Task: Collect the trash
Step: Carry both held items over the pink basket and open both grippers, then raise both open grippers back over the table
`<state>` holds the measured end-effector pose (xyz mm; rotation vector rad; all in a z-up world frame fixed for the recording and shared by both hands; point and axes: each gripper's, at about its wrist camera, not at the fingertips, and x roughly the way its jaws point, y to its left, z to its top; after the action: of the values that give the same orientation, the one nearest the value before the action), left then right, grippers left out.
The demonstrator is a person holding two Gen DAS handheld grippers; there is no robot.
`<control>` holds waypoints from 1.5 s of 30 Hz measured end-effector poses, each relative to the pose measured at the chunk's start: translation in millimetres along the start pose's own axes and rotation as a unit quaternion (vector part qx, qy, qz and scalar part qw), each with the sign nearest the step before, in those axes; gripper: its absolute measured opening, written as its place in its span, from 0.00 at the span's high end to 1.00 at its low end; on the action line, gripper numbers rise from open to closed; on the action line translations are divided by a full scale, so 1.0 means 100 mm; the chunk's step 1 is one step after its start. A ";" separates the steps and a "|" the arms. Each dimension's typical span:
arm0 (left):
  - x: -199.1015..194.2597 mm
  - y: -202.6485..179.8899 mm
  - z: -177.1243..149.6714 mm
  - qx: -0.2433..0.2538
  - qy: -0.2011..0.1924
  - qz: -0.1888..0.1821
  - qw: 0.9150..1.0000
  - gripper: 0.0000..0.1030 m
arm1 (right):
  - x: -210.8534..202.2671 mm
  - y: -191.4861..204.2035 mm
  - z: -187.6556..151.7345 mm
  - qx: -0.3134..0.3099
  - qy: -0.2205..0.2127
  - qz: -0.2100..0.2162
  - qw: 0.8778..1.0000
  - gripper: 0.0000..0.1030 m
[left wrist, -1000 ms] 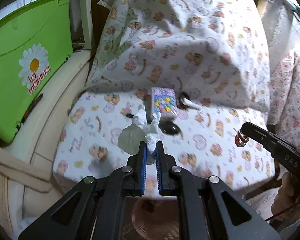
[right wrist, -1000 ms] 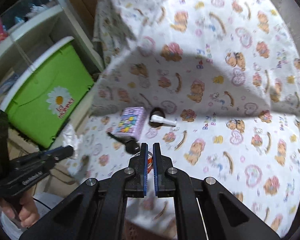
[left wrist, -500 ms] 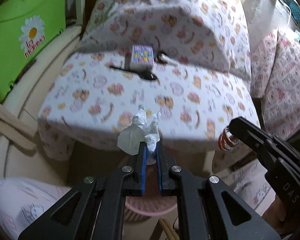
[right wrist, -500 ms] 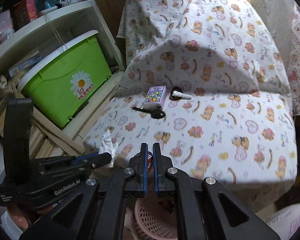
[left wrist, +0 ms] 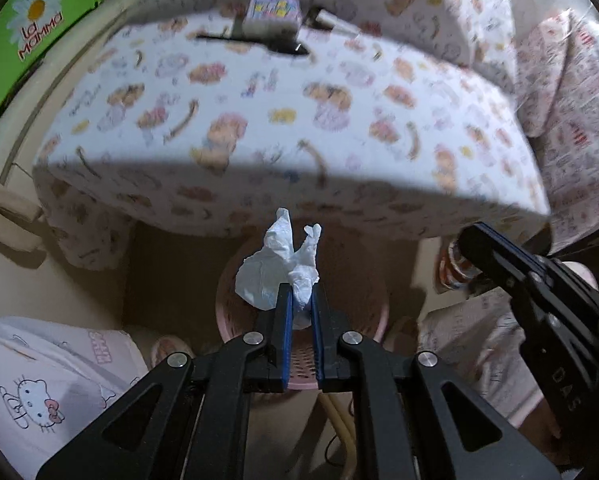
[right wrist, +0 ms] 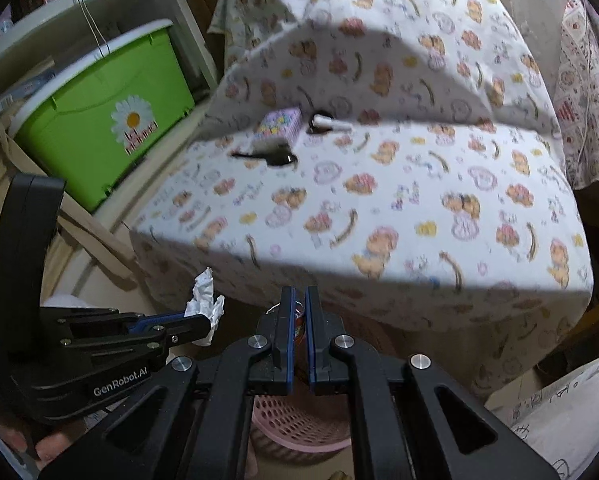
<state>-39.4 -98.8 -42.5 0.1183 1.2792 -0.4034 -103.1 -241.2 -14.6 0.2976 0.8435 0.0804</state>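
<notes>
A crumpled white tissue [left wrist: 283,264] sticks up from my left gripper [left wrist: 299,292], which is shut on it and points steeply down over a pink mesh basket [left wrist: 379,316] on the floor. My right gripper [right wrist: 298,292] is shut on a small orange-and-white striped wrapper [right wrist: 298,318], just in front of the cushion's edge. In the left wrist view the right gripper [left wrist: 467,240] comes in from the right with the wrapper [left wrist: 453,270] at its tip. In the right wrist view the left gripper [right wrist: 207,322] and tissue [right wrist: 205,296] sit to the left, with the basket [right wrist: 295,420] below.
A seat cushion [right wrist: 379,208] in teddy-print cloth overhangs the basket. On it lie a purple box [right wrist: 279,126], a black spoon [right wrist: 275,156] and a small white item [right wrist: 327,120]. A green bin [right wrist: 99,120] stands at the left on a shelf. Hello Kitty fabric [left wrist: 39,380] lies low left.
Both grippers have drawn back from the cushion top and sunk below its front edge, over the pink basket. Tissue and wrapper stay gripped.
</notes>
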 end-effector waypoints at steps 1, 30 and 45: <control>0.05 0.01 0.00 0.000 0.004 0.003 1.000 0.92 | 0.04 0.00 -0.02 -0.001 0.008 -0.004 1.000 0.94; 1.22 0.39 -0.45 -0.032 0.087 0.041 0.995 0.81 | 1.31 -0.49 -0.74 0.078 0.148 -0.085 0.982 0.94; 1.09 0.41 -0.38 -0.038 0.064 0.053 0.996 0.47 | 1.21 -0.60 -0.68 0.097 0.141 -0.105 0.980 0.67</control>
<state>-34.0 -74.1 -162.1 0.1495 1.4057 -0.2584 -76.0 -260.3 -162.5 0.3840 1.1625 -0.1627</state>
